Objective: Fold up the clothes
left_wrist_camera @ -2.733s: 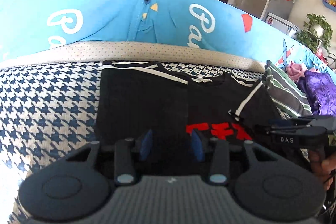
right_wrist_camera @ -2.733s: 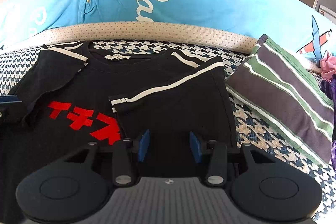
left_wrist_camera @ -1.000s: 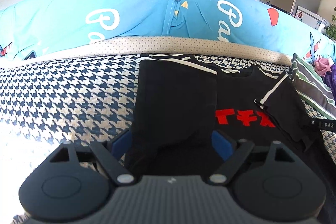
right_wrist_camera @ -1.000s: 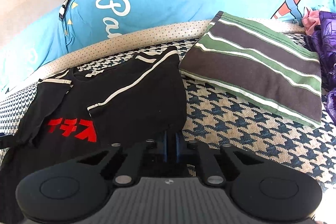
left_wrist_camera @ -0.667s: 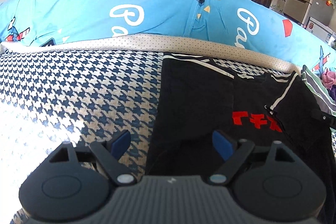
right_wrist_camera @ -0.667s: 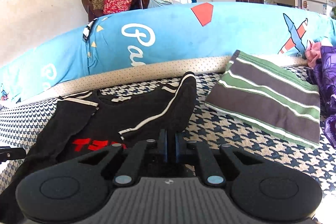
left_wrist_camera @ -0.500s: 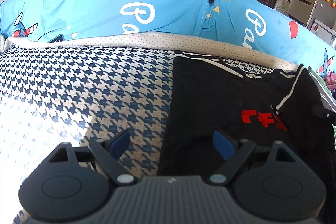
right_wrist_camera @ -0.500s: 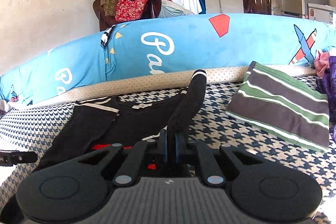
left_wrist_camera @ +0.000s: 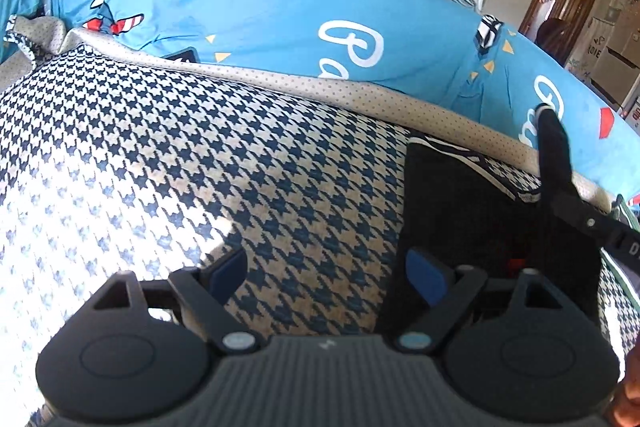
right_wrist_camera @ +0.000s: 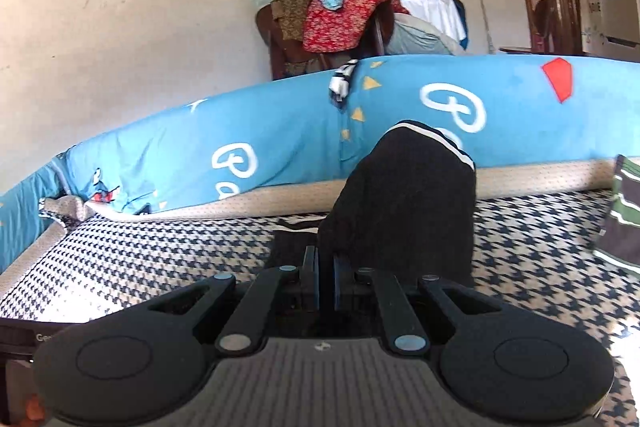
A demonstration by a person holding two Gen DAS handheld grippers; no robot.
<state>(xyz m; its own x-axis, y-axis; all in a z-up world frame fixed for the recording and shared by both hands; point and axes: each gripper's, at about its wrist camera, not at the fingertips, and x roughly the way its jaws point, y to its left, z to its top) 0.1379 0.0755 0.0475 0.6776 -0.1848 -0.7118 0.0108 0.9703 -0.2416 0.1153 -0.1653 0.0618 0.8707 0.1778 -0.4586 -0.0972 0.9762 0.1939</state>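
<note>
Here the right gripper (right_wrist_camera: 325, 263) is clamped on the black T-shirt (right_wrist_camera: 404, 203), whose lifted part rises steeply, white-striped edge topmost. The rest lies flat on the houndstooth cover (left_wrist_camera: 200, 155), collar end toward the blue cushion (left_wrist_camera: 260, 11). The left gripper (left_wrist_camera: 326, 273) is spread wide, holding nothing. Clothes heap on a chair (right_wrist_camera: 332, 15) behind.
</note>
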